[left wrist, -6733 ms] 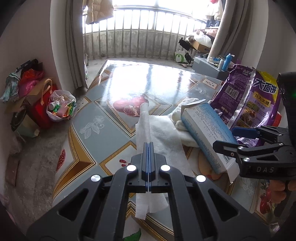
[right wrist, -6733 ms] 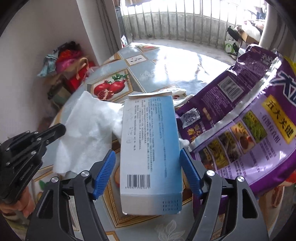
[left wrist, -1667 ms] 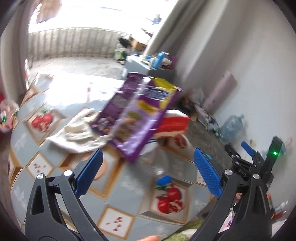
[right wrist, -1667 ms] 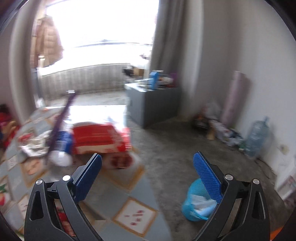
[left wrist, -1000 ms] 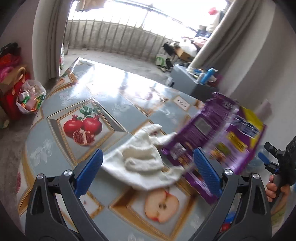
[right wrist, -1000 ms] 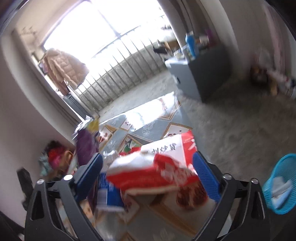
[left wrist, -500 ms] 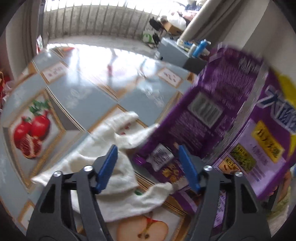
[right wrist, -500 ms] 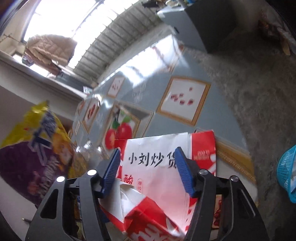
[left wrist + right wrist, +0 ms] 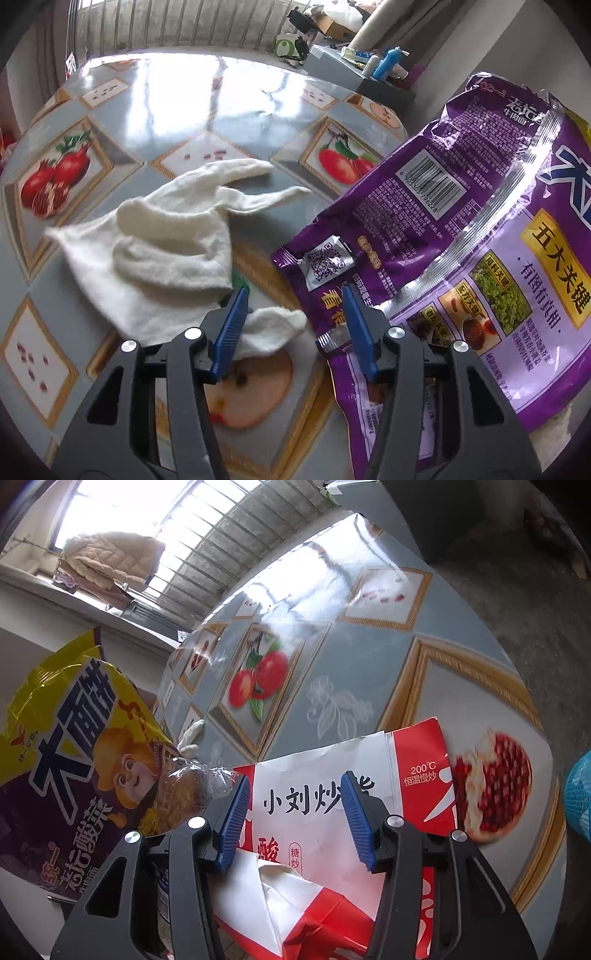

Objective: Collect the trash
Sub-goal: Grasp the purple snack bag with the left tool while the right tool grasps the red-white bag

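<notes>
A large purple snack bag (image 9: 454,229) lies on the right of the fruit-patterned table (image 9: 177,122). My left gripper (image 9: 291,306) is open, low over the table, its right finger at the bag's lower left corner and its left finger over a white cloth (image 9: 162,251). In the right wrist view my right gripper (image 9: 291,794) is open, its jaws either side of a red and white paper bag (image 9: 332,812). The same snack bag (image 9: 74,757) shows its yellow and purple front at the left there.
A crumpled clear plastic bottle (image 9: 192,786) lies between the snack bag and the paper bag. A blue mesh bin (image 9: 580,797) stands on the floor past the table's right edge. A grey cabinet (image 9: 354,70) with bottles stands behind the table.
Both grippers have come back from the floor bin to the table. Over the last half second each has moved closer and narrowed its jaws, the left at the purple bag, the right around the red paper bag.
</notes>
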{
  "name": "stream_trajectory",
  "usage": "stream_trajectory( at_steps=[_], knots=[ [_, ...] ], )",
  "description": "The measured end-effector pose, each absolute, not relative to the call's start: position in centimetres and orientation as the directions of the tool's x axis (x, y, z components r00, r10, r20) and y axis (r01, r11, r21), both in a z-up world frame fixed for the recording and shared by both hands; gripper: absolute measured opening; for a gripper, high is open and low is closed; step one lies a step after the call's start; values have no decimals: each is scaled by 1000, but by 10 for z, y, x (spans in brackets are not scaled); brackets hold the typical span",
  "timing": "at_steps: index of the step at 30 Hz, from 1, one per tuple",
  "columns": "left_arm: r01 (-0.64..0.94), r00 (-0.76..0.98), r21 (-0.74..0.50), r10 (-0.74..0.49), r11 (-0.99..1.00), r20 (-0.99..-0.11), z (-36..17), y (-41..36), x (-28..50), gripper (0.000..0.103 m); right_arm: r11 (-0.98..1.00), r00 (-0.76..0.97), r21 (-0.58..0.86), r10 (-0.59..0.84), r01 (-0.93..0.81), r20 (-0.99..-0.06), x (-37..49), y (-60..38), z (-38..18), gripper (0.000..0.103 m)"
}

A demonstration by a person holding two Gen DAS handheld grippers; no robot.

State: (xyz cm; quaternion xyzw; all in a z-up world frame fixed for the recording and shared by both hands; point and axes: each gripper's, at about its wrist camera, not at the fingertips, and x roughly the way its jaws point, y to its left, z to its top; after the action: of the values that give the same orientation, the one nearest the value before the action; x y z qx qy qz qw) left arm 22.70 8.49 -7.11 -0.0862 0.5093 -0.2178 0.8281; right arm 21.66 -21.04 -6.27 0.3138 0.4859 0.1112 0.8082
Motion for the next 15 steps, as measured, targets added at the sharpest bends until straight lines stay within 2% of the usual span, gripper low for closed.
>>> stream_trajectory(
  at_steps=[8, 12, 15],
  knots=[
    [243, 389, -401, -467, 883, -794, -68, 102, 184, 49, 836, 525, 545, 433, 71, -733, 194, -196, -52, 51],
    [221, 443, -401, -458, 889, -771, -57, 113, 177, 53, 843, 583, 535, 411, 49, -701, 183, -207, -28, 62],
    [223, 494, -379, -439, 898, -751, -44, 123, 169, 56, 851, 629, 524, 391, 30, -671, 173, -214, -9, 65]
  ],
)
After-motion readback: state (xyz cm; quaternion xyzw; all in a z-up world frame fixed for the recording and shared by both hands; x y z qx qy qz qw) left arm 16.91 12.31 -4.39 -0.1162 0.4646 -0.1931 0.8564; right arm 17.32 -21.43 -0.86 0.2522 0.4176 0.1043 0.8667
